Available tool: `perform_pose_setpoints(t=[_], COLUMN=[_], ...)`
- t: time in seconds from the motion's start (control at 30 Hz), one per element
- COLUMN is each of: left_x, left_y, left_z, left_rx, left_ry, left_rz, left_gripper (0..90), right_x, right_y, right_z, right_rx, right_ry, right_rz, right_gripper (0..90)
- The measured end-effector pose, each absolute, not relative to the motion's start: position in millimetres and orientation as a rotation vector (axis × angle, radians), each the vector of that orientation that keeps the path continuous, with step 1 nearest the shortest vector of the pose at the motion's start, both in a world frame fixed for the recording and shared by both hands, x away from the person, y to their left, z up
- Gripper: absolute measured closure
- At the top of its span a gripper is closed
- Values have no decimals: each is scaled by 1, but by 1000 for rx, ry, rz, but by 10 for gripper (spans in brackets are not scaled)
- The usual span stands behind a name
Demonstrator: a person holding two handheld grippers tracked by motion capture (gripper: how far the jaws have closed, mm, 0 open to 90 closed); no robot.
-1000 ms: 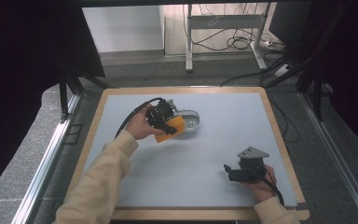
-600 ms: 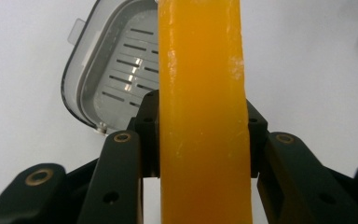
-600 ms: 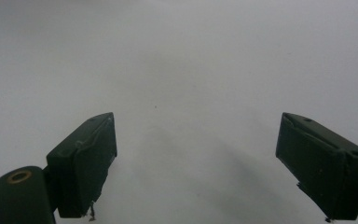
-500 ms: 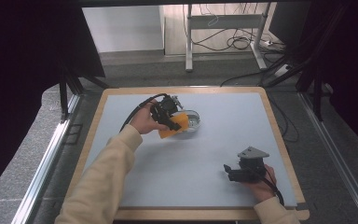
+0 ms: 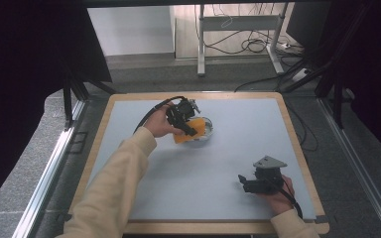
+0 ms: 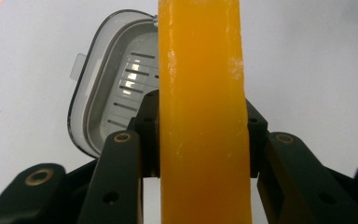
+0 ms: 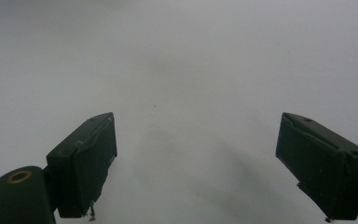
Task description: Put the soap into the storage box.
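Observation:
An orange sponge block (image 6: 200, 112) stands on edge between the two black jaws of my left gripper (image 6: 200, 126), which is shut on it. In the high view the left gripper (image 5: 184, 120) holds the orange sponge (image 5: 187, 133) at the near rim of a small clear dish (image 5: 204, 128). In the left gripper view the clear dish (image 6: 107, 88), squarish with rounded corners and a ribbed bottom, lies just behind the sponge on the left. My right gripper (image 7: 196, 154) stands open over bare grey mat, and in the high view the right gripper (image 5: 250, 182) rests near the front right.
The grey mat (image 5: 238, 144) covers a table with a wooden rim (image 5: 297, 144). A dark metal frame (image 5: 74, 94) stands at the left side, and cables (image 5: 258, 44) lie on the floor beyond the table's far edge.
My left gripper has carried the orange sponge a little to the right and away, up against the clear dish. The right gripper has stayed where it was.

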State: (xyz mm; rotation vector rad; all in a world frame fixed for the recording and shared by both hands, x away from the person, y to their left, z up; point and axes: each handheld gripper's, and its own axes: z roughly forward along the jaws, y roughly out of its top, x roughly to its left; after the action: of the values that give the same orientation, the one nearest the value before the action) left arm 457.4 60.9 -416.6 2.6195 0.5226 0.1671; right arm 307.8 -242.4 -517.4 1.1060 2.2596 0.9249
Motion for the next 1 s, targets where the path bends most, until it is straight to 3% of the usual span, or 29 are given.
perform_pose_setpoints(t=[1.0], left_x=[505], left_y=[44], left_z=[-425], left_rx=[2619], left_ry=[448], left_rz=[145], left_gripper=[615], right_x=[305], right_y=[-247], right_z=[-519], right_rx=[1126], right_ry=[2251], right_rz=[909], right_gripper=[129])
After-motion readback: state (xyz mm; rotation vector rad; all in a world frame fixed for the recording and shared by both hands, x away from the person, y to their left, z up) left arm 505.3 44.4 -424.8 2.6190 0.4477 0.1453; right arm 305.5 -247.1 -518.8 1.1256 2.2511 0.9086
